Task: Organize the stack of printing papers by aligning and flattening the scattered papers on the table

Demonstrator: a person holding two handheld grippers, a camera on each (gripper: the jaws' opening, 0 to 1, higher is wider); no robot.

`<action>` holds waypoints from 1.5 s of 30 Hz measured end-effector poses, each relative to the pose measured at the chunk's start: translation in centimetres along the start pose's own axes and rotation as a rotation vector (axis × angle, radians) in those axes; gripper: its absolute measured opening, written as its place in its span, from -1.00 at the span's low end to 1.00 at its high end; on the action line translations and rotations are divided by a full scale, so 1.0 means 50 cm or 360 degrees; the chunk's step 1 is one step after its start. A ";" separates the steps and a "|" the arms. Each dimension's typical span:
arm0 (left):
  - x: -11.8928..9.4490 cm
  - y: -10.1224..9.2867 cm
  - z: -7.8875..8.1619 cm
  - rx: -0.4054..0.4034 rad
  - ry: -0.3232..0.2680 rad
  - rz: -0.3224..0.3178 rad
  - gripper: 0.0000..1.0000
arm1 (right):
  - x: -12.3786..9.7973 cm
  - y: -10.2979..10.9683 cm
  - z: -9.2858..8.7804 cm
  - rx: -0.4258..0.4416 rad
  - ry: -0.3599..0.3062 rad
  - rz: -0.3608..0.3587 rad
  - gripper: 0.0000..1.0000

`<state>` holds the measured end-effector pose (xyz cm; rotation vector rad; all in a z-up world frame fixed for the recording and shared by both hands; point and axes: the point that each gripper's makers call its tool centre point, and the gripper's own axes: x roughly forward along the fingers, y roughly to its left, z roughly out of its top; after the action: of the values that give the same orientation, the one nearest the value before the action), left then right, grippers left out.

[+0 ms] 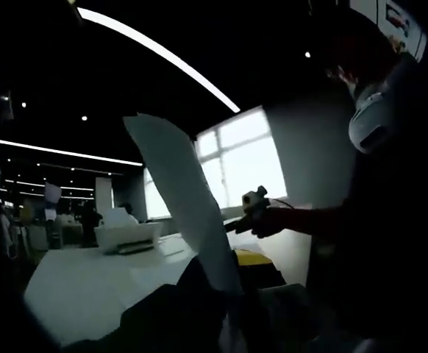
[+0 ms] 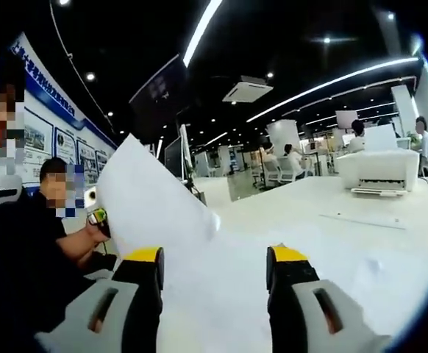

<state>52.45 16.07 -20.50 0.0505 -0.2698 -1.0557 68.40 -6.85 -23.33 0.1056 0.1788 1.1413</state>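
right gripper view: the right gripper (image 2: 214, 272) has its two yellow-tipped jaws spread wide apart, nothing between them. a raised sheet of paper (image 2: 151, 198) stands tilted just above and beyond its left finger, its lower part seeming to run down behind that fingertip; whether it touches the finger cannot be told. more loose papers (image 2: 361, 272) lie flat on the white table (image 2: 309, 195) ahead of and beside the right finger, edges not squared. a printer (image 2: 379, 170) sits well beyond the fingers at the table's far side. left gripper view: the left gripper (image 1: 225, 294) is dark and underexposed; the same sheet (image 1: 181, 191) rises steeply from around its tips, so it appears pinched there, but the jaw closure cannot be told. a seated person's hand (image 1: 262, 217) shows past the sheet. judgement: sheets are light, thin, floppy, and slick on each other; the raised one bows under its own weight. best taken near an edge, low, with a shallow pinch; pressing flat from above should settle the pile. creasing is the main risk.
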 end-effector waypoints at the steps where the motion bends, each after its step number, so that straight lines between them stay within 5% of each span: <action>1: 0.000 -0.001 0.000 -0.0001 0.0000 -0.0002 -0.89 | -0.001 -0.001 0.000 -0.0001 0.0000 -0.0003 0.07; 9: 0.002 -0.005 -0.003 -0.0029 -0.0009 -0.0025 -0.89 | -0.022 -0.026 0.000 -0.0036 0.0006 -0.0116 0.15; 13: -0.005 0.020 -0.027 -0.0198 0.0013 0.0036 -0.89 | -0.024 -0.026 -0.006 -0.0027 0.0014 -0.0125 0.14; 19: -0.015 0.083 -0.136 -0.0479 0.0345 0.0268 -0.89 | -0.020 -0.024 -0.026 -0.0011 0.0049 -0.0120 0.09; 22: -0.011 0.095 -0.161 -0.0402 0.0453 0.0311 -0.89 | -0.019 -0.024 -0.031 -0.0003 0.0059 -0.0123 0.07; 27: -0.027 0.123 -0.218 -0.0281 0.0762 0.0446 -0.89 | -0.021 -0.020 -0.028 -0.0019 0.0063 -0.0131 0.06; 29: -0.031 0.129 -0.226 -0.0250 0.0802 0.0470 -0.89 | -0.021 -0.020 -0.026 -0.0026 0.0061 -0.0134 0.06; 31: -0.031 0.132 -0.223 -0.0262 0.0766 0.0478 -0.88 | -0.021 -0.020 -0.025 -0.0032 0.0065 -0.0136 0.05; 33: -0.024 0.138 -0.208 -0.0354 0.0623 0.0488 -0.89 | -0.021 -0.020 -0.025 -0.0042 0.0070 -0.0139 0.04; 39: -0.055 0.177 -0.243 -0.0336 0.0641 0.0584 -0.89 | -0.022 -0.019 -0.023 -0.0067 0.0089 -0.0158 0.03; 41: -0.051 0.178 -0.207 -0.0378 0.0472 0.0593 -0.89 | -0.026 -0.020 -0.021 -0.0075 0.0088 -0.0169 0.03; 45: -0.073 0.201 -0.194 -0.0524 0.0353 0.0685 -0.89 | -0.034 -0.038 -0.019 -0.0084 0.0087 -0.0225 0.03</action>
<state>61.70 23.34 -28.86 -0.1799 0.0958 -0.6473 69.22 -9.16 -24.44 0.0146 0.2014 1.0077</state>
